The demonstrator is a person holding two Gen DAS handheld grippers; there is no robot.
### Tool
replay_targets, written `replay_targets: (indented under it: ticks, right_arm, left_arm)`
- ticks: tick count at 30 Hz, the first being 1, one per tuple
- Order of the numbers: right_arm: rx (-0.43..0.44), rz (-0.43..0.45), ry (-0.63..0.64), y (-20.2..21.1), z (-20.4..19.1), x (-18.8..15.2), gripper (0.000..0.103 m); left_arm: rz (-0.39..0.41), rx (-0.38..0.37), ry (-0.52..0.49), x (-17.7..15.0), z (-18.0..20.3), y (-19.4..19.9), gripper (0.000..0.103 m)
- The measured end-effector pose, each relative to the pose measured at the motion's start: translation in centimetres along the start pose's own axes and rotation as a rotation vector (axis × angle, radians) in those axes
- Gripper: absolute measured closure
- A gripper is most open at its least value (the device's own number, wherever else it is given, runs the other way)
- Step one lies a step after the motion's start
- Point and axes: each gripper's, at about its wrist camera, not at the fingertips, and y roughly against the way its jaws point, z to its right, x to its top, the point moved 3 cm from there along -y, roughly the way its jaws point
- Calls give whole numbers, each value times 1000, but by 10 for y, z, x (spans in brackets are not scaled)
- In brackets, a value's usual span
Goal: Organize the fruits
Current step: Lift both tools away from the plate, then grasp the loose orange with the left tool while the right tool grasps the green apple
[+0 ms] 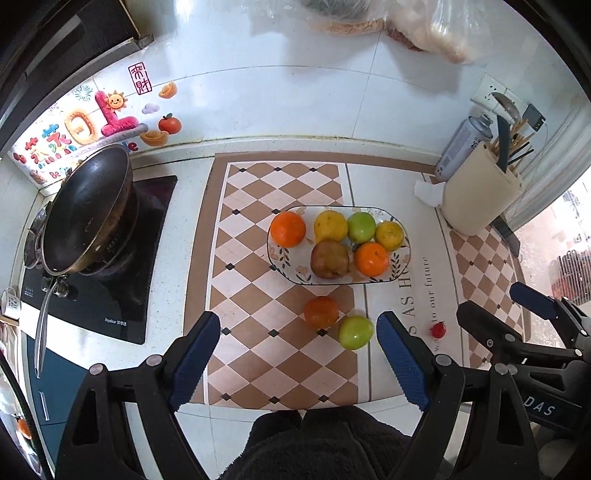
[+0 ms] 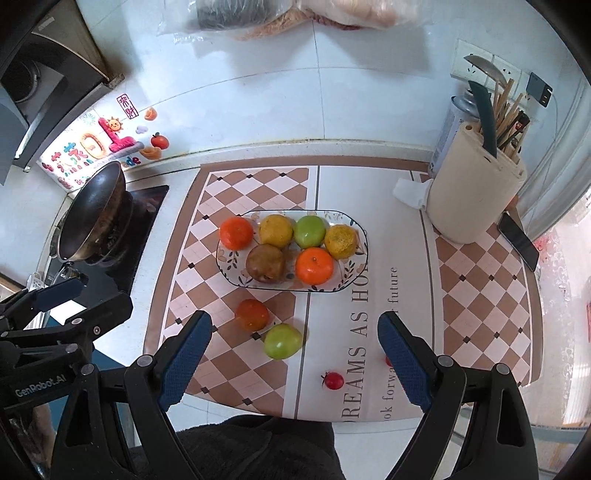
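Observation:
A patterned oval plate [image 1: 284, 258] [image 2: 231, 267] on the checkered mat holds several fruits: oranges, yellow ones, a green apple [image 1: 361, 226] [image 2: 309, 231] and a brown pear [image 1: 330, 259] [image 2: 265, 263]. In front of it on the mat lie a dark orange fruit [image 1: 321, 312] [image 2: 252, 314], a green apple [image 1: 355, 332] [image 2: 282, 341] and a small red cherry tomato [image 1: 438, 329] [image 2: 333, 380]. A second red tomato [image 2: 388, 360] peeks from behind my right finger. My left gripper [image 1: 297, 332] is open and empty above the mat's front. My right gripper [image 2: 294, 334] is open and empty, also near the loose fruits.
A black wok [image 1: 86, 210] [image 2: 92, 214] sits on the stove at left. A cream utensil holder [image 1: 480, 192] [image 2: 472, 199] with a spray can stands at right, a phone [image 2: 518, 240] beside it. Plastic bags [image 1: 436, 26] hang on the tiled wall.

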Motion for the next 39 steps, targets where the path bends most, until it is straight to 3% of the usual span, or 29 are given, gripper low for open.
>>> replay_targets:
  ticks: [13,17,24,30,34,39]
  right_arm:
    - [19,8,-35,-5,10,-1,10]
    - [58,-14,-48,-25,12,-3,10]
    - [135,-168,-101,-106,18,-22,10]
    - [184,-339,-172,-189,24,-53,29]
    - [231,-411,-238,-228,24,-67,30]
    - [258,-476,-251,-266,15,-76,31]
  left_arm:
    - [9,31,8,0,1,-5,16]
    - [6,86,-1,2,-5,-21,4]
    - [-73,160,22,-2,-21,-76,4]
    - [-182,189,44,-12,-32,-125,4]
    - [-235,182,61,-15,-36,-146,4]
    - [-325,83,129,-20,-39,-178,4]
